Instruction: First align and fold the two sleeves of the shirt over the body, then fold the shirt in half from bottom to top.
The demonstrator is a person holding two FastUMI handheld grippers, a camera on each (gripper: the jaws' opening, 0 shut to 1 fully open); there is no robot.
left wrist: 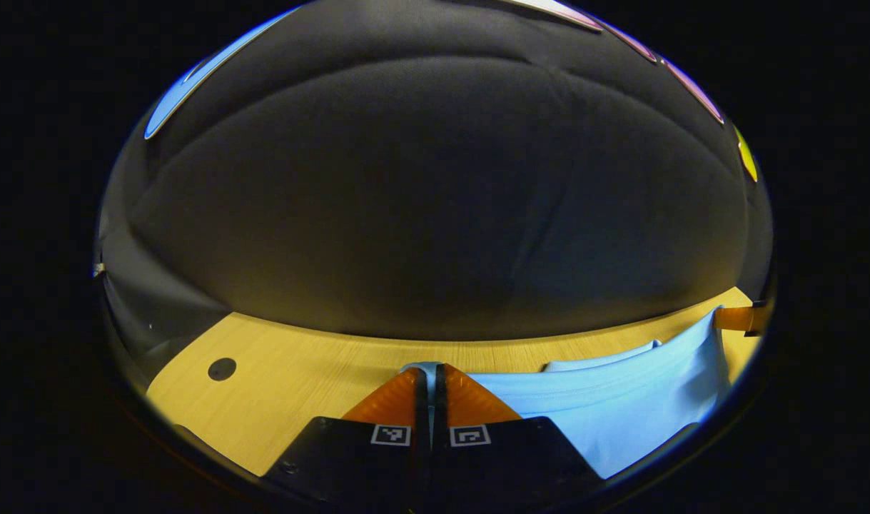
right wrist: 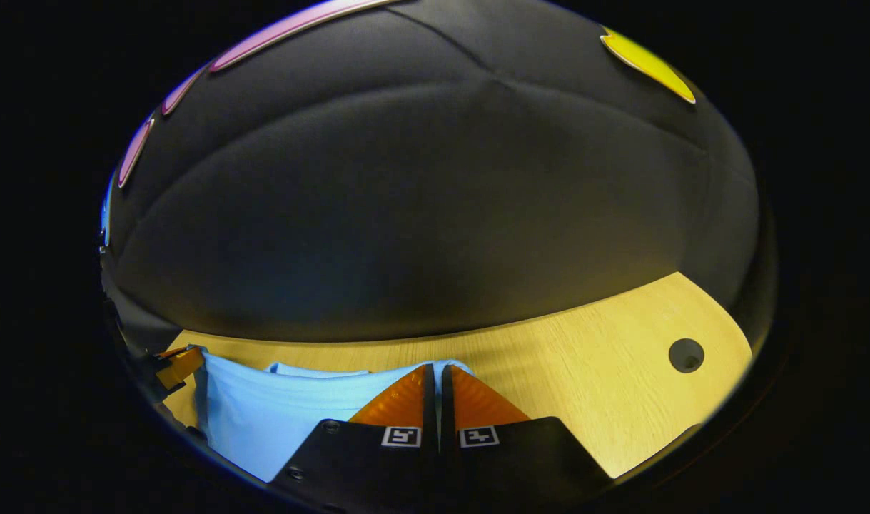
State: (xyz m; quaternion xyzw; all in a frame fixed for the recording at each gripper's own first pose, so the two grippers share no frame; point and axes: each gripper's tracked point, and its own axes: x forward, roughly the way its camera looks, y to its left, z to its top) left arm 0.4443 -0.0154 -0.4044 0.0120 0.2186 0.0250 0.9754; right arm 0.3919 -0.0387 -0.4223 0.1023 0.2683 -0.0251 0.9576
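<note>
Closest to each camera, 2 fingers press together on a corner of the 1 light blue shirt (left wrist: 620,400): the left gripper (left wrist: 430,378) pinches its left corner, the right gripper (right wrist: 435,377) its right corner. Each finger carries 1 square black-and-white marker; no readable writing shows. Between them the shirt stretches over the wooden table (left wrist: 306,364). 1 round hole (right wrist: 686,355) sits at the table's far right, 1 at its left.

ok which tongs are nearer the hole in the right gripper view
Right. Right tongs grip the shirt near the hole; left tongs are across the shirt.
</note>
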